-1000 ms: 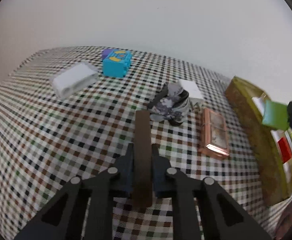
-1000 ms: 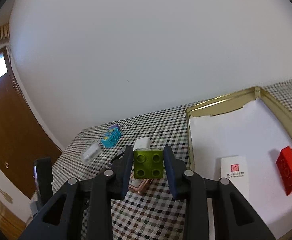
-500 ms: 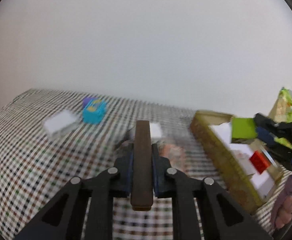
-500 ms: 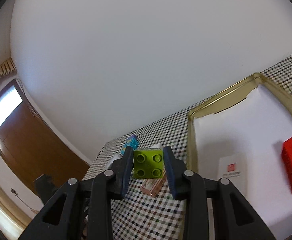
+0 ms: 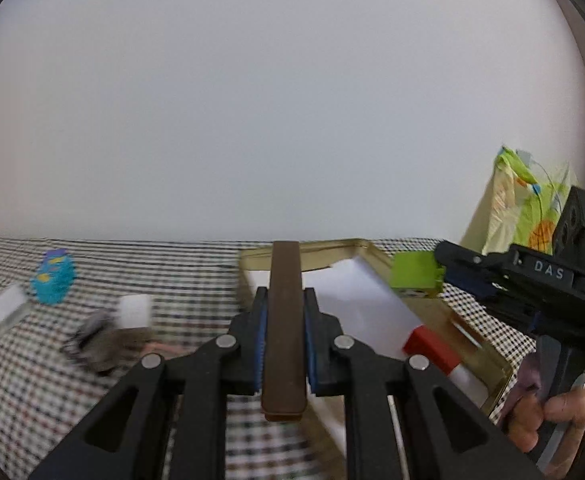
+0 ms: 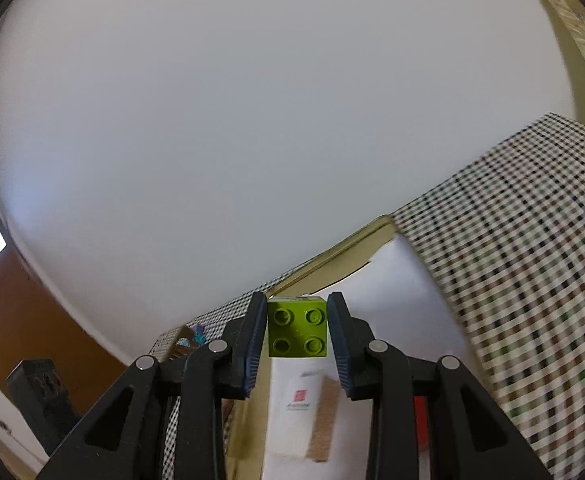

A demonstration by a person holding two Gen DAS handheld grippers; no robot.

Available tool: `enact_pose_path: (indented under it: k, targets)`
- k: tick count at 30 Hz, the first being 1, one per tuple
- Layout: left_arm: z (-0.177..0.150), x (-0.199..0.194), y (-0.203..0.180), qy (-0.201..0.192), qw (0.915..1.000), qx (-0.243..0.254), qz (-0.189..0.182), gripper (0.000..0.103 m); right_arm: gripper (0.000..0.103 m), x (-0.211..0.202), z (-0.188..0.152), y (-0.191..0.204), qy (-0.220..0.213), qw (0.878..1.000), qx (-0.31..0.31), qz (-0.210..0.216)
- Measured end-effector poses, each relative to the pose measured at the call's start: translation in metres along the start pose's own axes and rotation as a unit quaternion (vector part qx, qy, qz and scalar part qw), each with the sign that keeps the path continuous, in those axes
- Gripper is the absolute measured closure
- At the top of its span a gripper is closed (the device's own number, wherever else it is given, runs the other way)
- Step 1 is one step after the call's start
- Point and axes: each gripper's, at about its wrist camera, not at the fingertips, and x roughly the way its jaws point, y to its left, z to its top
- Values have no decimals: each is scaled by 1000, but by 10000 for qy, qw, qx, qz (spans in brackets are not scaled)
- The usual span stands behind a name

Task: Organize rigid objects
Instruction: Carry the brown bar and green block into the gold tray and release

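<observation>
My left gripper (image 5: pixel 285 308) is shut on a long brown bar (image 5: pixel 284 320) and holds it in the air over the near left edge of the gold tin tray (image 5: pixel 432 312). My right gripper (image 6: pixel 297 334) is shut on a green toy brick (image 6: pixel 297 333), held above the tray's white liner (image 6: pixel 404 312); the brick also shows at the right in the left wrist view (image 5: pixel 414 276). A red brick (image 5: pixel 428 346) and a white card (image 6: pixel 298 408) lie in the tray.
On the checked tablecloth (image 5: pixel 180 280) left of the tray lie a blue toy block (image 5: pixel 52 278), a white box (image 5: pixel 6 308), a small white block (image 5: pixel 134 310) and a dark crumpled object (image 5: pixel 100 340). A green-and-yellow bag (image 5: pixel 520 216) stands behind the tray. A brown door (image 6: pixel 20 320) is at left.
Both grippers have risen and swung toward the tray, tilting their views up toward the wall. The left one carried the brown bar rightward over the tray's edge; the green brick moved over the liner.
</observation>
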Motion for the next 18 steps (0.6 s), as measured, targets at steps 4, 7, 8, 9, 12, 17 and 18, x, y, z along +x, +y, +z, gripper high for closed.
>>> enact_pose_path:
  k: [4, 7, 8, 9, 12, 17, 18]
  targets:
    - [1, 27, -19, 225, 9997, 97, 42, 90, 69, 10, 3, -3, 54, 9988, -218, -433]
    - [-1, 44, -23, 450, 9990, 9, 46, 90, 69, 19, 2, -5, 246, 9984, -180, -485]
    - [-2, 50, -24, 533, 9986, 17, 73, 90, 69, 19, 3, -5, 225, 9984, -172, -488]
    - [-3, 54, -25, 588, 9982, 45, 111, 90, 69, 18, 3, -4, 194, 9980, -198, -567]
    - [-3, 58, -22, 669, 9976, 6, 161, 90, 69, 18, 3, -2, 187, 9971, -267, -680]
    - [-4, 60, -20, 829, 9965, -81, 54, 77, 62, 14, 4, -8, 193, 9982, -84, -554]
    - [-4, 58, -19, 798, 9967, -102, 124, 50, 53, 11, 5, -11, 155, 9984, 19, -540]
